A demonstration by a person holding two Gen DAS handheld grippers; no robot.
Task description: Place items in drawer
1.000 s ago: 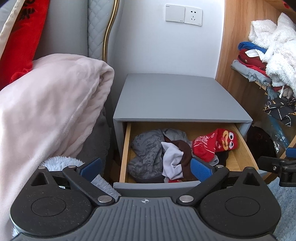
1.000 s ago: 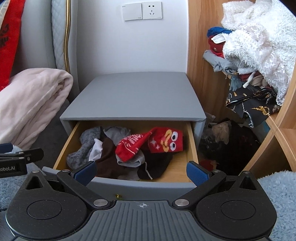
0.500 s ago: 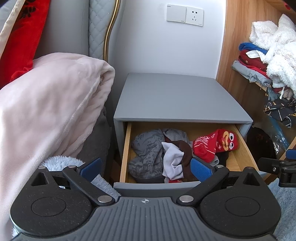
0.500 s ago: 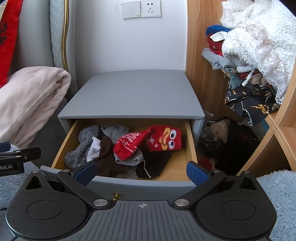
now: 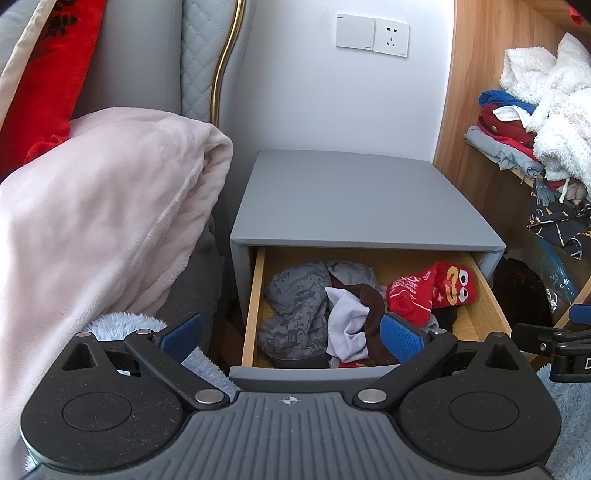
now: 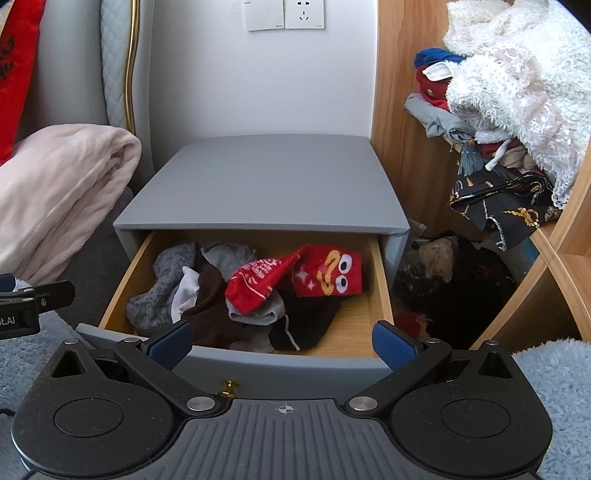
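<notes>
Both views have crept back slightly; both grippers' jaws gape wide, empty; drawer front perhaps partly hidden.

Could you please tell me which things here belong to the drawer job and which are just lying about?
Job:
- drawer, open
- red socks and grey clothes inside it
- left gripper and right gripper, both open and empty

Lying about:
- pink blanket
- shelf clothes
- wall socket
- blue rug
</notes>
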